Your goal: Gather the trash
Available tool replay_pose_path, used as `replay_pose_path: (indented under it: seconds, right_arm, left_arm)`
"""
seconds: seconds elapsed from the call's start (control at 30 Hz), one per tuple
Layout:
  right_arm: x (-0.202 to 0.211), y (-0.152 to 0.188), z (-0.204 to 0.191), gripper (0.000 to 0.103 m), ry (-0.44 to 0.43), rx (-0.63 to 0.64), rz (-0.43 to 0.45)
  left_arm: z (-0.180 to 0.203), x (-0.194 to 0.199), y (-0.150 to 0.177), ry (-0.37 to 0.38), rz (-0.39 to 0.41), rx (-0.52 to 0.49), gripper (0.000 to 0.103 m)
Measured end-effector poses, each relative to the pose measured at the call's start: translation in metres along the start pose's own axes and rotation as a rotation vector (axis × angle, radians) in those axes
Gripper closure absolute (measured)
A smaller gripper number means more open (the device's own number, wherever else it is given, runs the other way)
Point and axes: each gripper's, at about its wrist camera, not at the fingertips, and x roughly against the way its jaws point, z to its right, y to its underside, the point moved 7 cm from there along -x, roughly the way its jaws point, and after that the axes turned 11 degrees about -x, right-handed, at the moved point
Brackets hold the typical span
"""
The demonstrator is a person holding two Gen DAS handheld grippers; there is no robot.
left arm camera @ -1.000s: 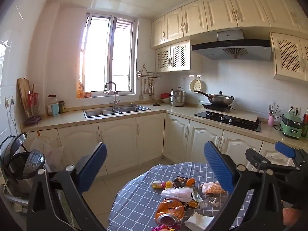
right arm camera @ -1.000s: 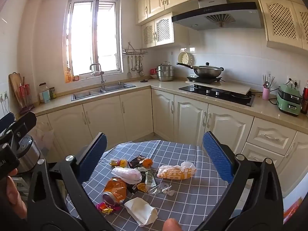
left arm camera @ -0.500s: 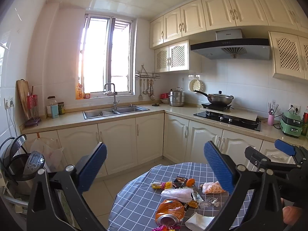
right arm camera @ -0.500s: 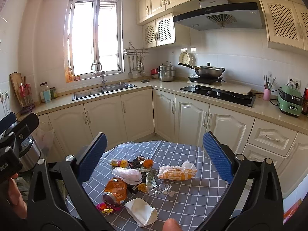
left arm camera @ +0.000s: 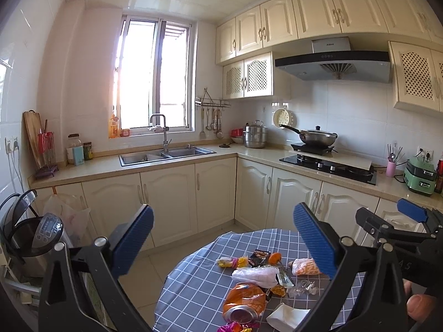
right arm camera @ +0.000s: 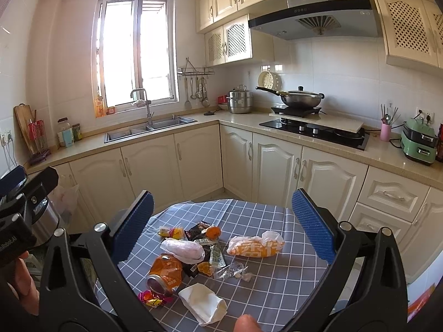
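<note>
Barely anything has moved since 1 s ago: both wrist views sit a touch higher/closer, trash pile lies the same. Left gripper hovers w/ jaws spread wide, nothing between the blue pads; it hangs over the table's left edge, floor and cabinets behind it. Right gripper also wide open, empty, held above the round table w/ grey checked cloth, trash framed between its fingers but well below them.

Trash pile sits mid-table: crushed orange can on its side, mouth toward camera; white plastic bag just behind it, touching; orange-white snack bag to the right, apart from the rest; crumpled white paper near the front edge; pink-yellow candy wrapper just left of the paper, by the can; clear wrapper between paper and snack bag; small dark packet and orange peel at the back, yellow wrapper beside them.

From the left view the right gripper shows at far right, a thumb below it. Rice cooker stands at left, lid up. Sink under window, wok on the hob
</note>
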Motion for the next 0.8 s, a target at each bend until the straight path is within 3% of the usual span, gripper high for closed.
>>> replay_pose_path:
  seconds: [0.47,0.8]
  right_arm:
    - [-0.023,0.020,0.013,0.005,0.004,-0.011,-0.087]
    - [-0.087,0.118,0.031,0.005,-0.022,0.017,-0.419]
  left_arm:
    - [0.001,-0.026,0.022,0.007,-0.070,-0.001,0.005]
    - [-0.003,-0.074,0.094,0.011,-0.256,-0.021,0.005]
